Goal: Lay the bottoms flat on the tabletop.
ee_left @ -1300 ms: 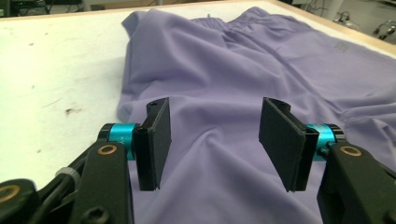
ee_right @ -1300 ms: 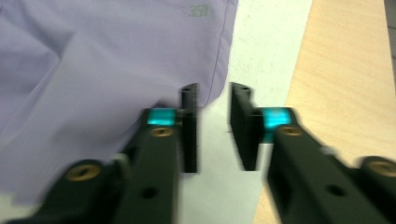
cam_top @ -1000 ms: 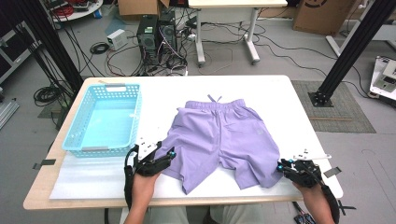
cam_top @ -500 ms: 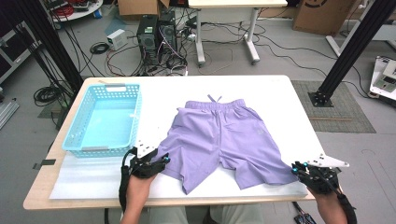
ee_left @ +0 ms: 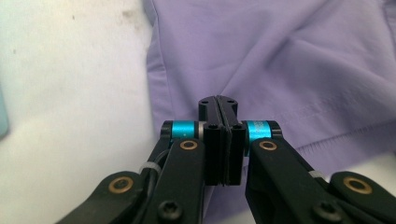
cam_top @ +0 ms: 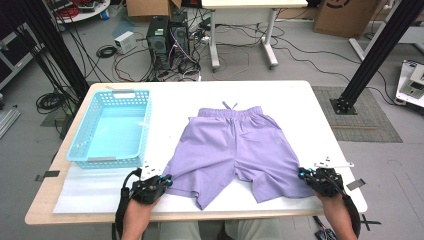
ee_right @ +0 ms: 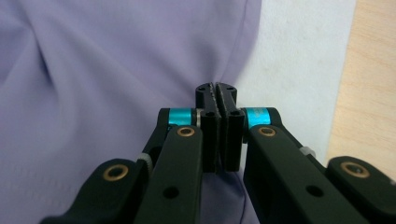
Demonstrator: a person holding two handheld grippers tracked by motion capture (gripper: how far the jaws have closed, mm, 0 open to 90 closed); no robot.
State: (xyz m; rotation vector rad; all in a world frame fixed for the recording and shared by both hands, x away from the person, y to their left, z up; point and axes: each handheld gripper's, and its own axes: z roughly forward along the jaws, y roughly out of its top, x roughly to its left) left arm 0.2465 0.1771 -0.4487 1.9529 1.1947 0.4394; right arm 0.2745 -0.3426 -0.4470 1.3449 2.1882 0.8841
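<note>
Lilac shorts (cam_top: 235, 150) lie flat on the white table (cam_top: 300, 100), waistband away from me. My left gripper (cam_top: 167, 181) is at the outer edge of the left leg. Its jaws have just been closing and now stand shut on the cloth (ee_left: 280, 60), with creases running to the tip (ee_left: 218, 100). My right gripper (cam_top: 301, 173) is at the outer edge of the right leg. Its jaws have also just closed and pinch the cloth (ee_right: 116, 70) at the tip (ee_right: 215, 88).
A light blue plastic basket (cam_top: 110, 160) stands on the left part of the table, just beyond my left hand. A white sheet (cam_top: 90, 192) covers the near left of the tabletop. Beyond the table are computers and cables on the floor.
The left jaws, spread a second ago, are now closed at the shorts' leg edge. The right gripper pulled off to the right and has come back to the leg edge.
</note>
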